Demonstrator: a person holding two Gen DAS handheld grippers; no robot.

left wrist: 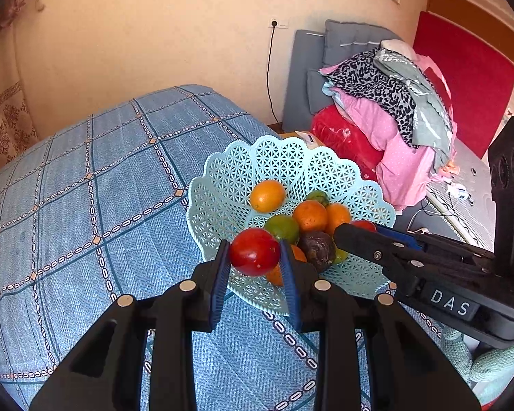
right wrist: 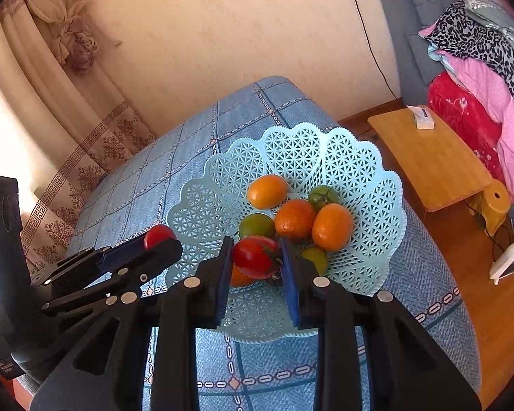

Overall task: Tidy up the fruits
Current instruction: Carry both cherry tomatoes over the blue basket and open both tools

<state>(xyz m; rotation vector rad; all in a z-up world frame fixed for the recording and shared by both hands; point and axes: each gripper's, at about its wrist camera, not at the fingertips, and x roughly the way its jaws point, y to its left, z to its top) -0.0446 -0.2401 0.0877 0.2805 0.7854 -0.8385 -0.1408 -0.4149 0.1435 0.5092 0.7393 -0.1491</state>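
Each gripper is clamped on a piece of red fruit, and both hang just over the near rim of the basket. The left gripper has its blue pads pressed to either side of a smooth red fruit, held clear of the pile and above the near-left edge, so I'd guess it is about to be let go into the bowl, though it could as easily have just been lifted out. The right gripper is closed on a red tomato with its green stalk turned to one side; the pads sit on the tomato's flanks, which looks a sensible hold for something soft and round that would roll out of a looser pinch. The two come in from opposite sides, angled downward, near each other but not touching. Beneath them the pale blue lattice basket holds the rest: an orange-yellow fruit resting alone up the far wall, and a cluster of orange and green ones in the hollow, with a dark, wrinkled one at the front. The scalloped sides slope inward, so whatever is dropped should settle toward the middle. The basket stands on a blue checked cloth covering the desk, close to its far right corner.
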